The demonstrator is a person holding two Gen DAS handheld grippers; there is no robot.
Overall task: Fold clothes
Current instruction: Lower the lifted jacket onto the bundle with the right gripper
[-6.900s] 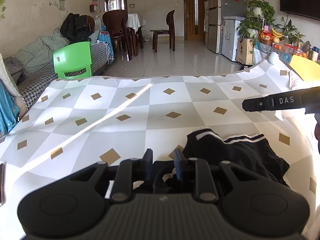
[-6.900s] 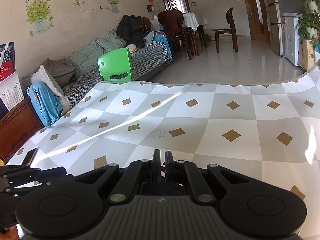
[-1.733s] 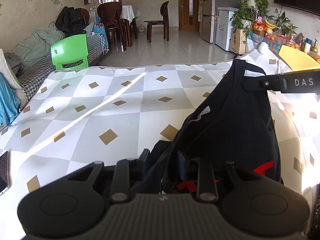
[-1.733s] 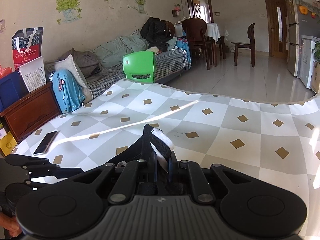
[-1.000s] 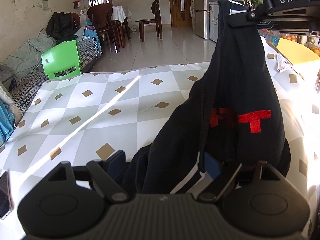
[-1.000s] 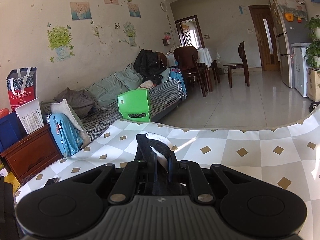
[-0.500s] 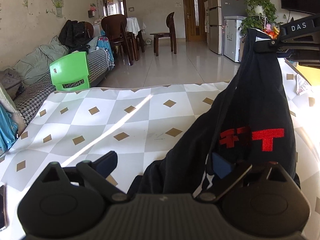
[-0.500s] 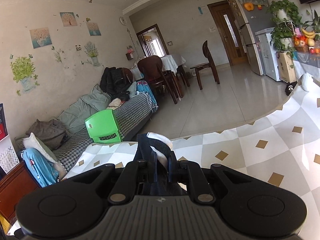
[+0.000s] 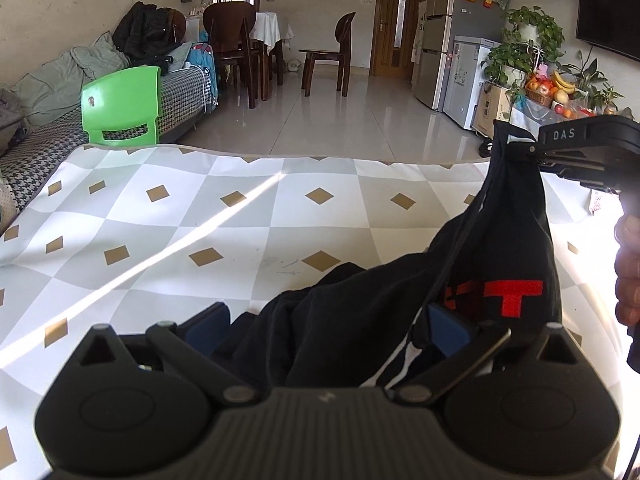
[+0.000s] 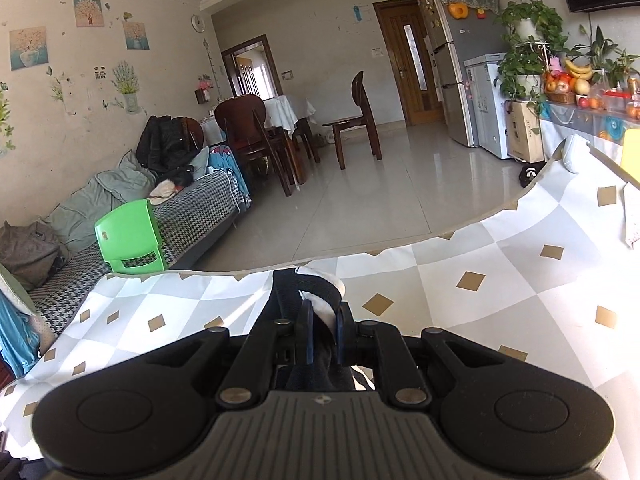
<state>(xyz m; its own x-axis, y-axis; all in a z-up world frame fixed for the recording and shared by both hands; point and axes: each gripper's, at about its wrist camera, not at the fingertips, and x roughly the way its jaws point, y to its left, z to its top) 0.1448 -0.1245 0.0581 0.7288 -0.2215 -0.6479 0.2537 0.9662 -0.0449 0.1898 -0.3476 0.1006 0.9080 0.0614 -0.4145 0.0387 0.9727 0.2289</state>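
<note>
We are in the spreading-out step, with no fold made yet: the black garment [image 9: 400, 312] hangs bunched from our right gripper [image 10: 322, 330], whose tongs are pressed together on a black-and-white hem of the cloth. In the left wrist view that gripper [image 9: 520, 148] holds the cloth up above the table [image 9: 240, 216], toward its right edge, and the lower bulk of the garment slumps onto the checked tablecloth near the near edge, the red lettering [image 9: 504, 296] facing us.

Our left gripper [image 9: 324, 328] has its tongs spread, and they are opening wider. Cloth lies between the blue pads [image 9: 208, 326], yet we cannot see them pressing on it, so we judge it released.

The next move, as we read it, calls for the left gripper to find a matching hem or corner in the heap, pinch one layer only, and draw away from the right so the garment opens flat across the table's middle.
</note>
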